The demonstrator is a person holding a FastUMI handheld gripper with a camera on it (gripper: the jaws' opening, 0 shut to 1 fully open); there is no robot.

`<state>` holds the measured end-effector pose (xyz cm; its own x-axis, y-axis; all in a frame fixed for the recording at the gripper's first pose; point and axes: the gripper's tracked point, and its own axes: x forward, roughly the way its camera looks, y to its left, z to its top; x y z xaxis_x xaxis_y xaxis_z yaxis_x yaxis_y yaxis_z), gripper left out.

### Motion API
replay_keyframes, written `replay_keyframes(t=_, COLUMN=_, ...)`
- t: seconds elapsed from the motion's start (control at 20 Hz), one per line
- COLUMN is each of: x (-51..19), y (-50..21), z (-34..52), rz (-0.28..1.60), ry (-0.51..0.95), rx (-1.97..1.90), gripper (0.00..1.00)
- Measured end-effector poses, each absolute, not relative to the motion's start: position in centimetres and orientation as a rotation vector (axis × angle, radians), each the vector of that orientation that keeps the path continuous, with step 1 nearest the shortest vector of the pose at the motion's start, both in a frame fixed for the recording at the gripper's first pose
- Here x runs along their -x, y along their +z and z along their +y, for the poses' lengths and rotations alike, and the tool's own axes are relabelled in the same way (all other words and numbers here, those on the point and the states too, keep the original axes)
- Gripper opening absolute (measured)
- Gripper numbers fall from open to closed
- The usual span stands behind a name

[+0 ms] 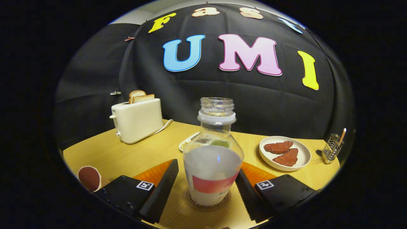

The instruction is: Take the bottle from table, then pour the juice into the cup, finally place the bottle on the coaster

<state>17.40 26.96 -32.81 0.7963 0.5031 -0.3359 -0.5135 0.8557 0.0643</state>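
Between the two fingers of the gripper [206,194], right up close, stands the clear, uncapped plastic bottle [213,152] with a pale milky drink in its lower half and a red-pink label band. It's upright and sits on a round light coaster [207,201] with dark print around its rim, on the yellow wooden table [127,152]. The fingers are spread: the left one stands clear of the bottle with bare table showing in the gap, and the right one lies just beside the bottle's lower wall, though contact there can't be judged. So the grip looks released, not pressing from both sides. The gripper is level and points straight ahead at the bottle.

Off beside the left finger, a paper cup [89,178] with a dark red inside. Just behind the bottle, a small white dish [188,141], partly hidden. To the right beyond the fingers, a white round plate [285,153] carrying two reddish-brown slices. Further right, a small metal wire holder [331,148] with a stick in it. Far left, a cream toaster [137,120] with two slices of toast poking up.
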Motion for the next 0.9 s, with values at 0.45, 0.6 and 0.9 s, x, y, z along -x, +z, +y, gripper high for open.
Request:
replay_keyframes(t=0.45, x=-13.2, y=-30.8, z=24.8, rz=0.385, ry=0.563, rx=0.057, gripper=0.99)
replay_keyframes(t=0.6, x=-10.9, y=-29.0, z=22.3, rz=0.391, ry=0.534, rx=0.050, gripper=1.00)
replay_keyframes(t=0.9, x=-6.1, y=-22.2, z=16.0, rz=0.394, ry=0.427, rx=0.035, gripper=0.99)
